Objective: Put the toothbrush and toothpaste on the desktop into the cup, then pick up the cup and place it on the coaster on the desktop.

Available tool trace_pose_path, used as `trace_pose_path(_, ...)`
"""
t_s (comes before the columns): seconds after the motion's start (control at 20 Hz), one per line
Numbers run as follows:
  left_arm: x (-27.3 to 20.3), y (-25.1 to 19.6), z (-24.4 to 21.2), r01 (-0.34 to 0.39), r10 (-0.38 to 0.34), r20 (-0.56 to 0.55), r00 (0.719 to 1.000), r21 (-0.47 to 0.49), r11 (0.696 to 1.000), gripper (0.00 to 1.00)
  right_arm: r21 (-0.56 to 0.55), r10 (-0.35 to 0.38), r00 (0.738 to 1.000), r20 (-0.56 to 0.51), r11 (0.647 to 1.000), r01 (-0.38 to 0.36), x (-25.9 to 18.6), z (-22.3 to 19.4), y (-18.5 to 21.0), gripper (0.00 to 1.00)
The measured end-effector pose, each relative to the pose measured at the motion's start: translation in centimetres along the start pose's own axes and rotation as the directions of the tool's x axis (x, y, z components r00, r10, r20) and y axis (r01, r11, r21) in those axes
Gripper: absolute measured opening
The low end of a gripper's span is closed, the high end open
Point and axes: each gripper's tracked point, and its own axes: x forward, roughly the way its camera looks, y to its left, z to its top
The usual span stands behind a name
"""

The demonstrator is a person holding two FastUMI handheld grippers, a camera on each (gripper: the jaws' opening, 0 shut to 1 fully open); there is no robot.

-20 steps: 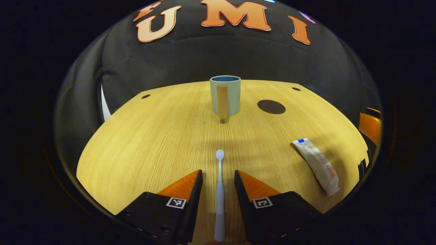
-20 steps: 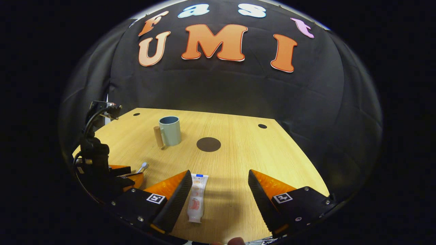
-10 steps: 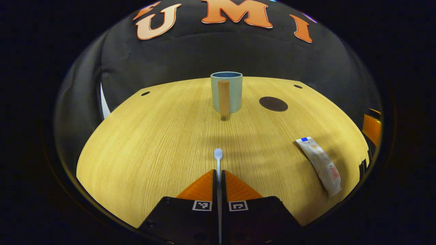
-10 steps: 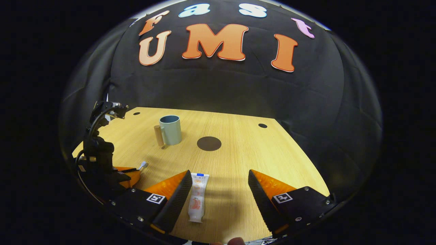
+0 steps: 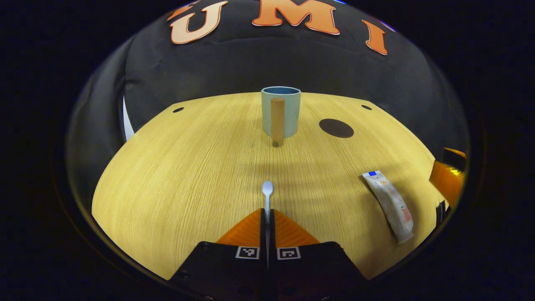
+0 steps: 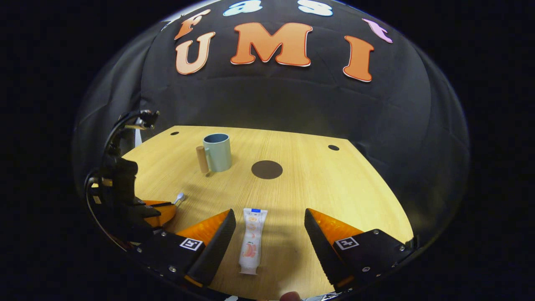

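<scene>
- Left gripper view: the left claw (image 5: 267, 215) reaches level over the tabletop (image 5: 188, 167), its two orange fingers pressed together on the white toothbrush (image 5: 267, 190), whose head sticks out just past the tips toward the far side.
- Straight ahead of that claw, well apart, the cup (image 5: 281, 110) stands upright with its wooden handle turned toward the camera; the dark round coaster (image 5: 336, 128) lies just right of it.
- The toothpaste (image 5: 389, 204) lies flat on the tabletop at near right, close to the orange edge of the other claw.
- Right gripper view: the right claw (image 6: 267, 228) hangs low over the tabletop with its fingers spread wide.
- The toothpaste lies lengthwise between the fingers, nearer the left one and touching neither.
- At the left edge of this view, the left claw pinches the toothbrush, its head free.
</scene>
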Motion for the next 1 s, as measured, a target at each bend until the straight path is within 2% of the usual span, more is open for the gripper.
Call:
trace_pose_path(0.35, -2.5, 0.4, 4.0, 0.013, -0.012, 0.058, 0.998, -0.027, 1.000, 0.01, -0.004, 0.067, 0.992, -0.108, 0.998, -0.068, 3.1, -2.7, 2.8, 0.99)
trace_pose_path(0.6, -3.3, 0.8, 6.2, 0.018, -0.016, 0.095, 0.995, -0.027, 0.999, 0.01, 0.017, 0.069, 0.975, -0.213, 0.998, -0.067, 5.4, -5.0, 3.2, 0.96)
trace_pose_path(0.8, -3.9, 1.0, 7.1, 0.023, -0.019, 0.109, 0.994, -0.032, 0.999, 0.01, 0.051, 0.080, 0.957, -0.279, 0.996, -0.069, 6.0, -6.7, 3.2, 0.79)
trace_pose_path(0.85, -4.1, 1.1, 7.4, 0.023, -0.019, 0.111, 0.994, -0.034, 0.999, 0.01, 0.051, 0.083, 0.954, -0.289, 0.996, -0.071, 6.1, -6.8, 3.2, 0.66)
trace_pose_path(0.9, -4.1, 1.1, 7.7, 0.024, -0.020, 0.115, 0.993, -0.035, 0.999, 0.01, 0.049, 0.079, 0.953, -0.292, 0.996, -0.068, 6.3, -6.8, 3.2, 0.66)
trace_pose_path(0.95, -4.1, 1.1, 7.9, 0.024, -0.020, 0.118, 0.993, -0.034, 0.999, 0.01, 0.042, 0.071, 0.953, -0.294, 0.997, -0.061, 6.2, -6.7, 3.0, 0.52)
trace_pose_path(1.0, -4.2, 1.1, 8.3, 0.025, -0.021, 0.122, 0.992, -0.033, 0.999, 0.00, 0.045, 0.074, 0.953, -0.295, 0.997, -0.064, 6.4, -6.8, 2.8, 0.46)
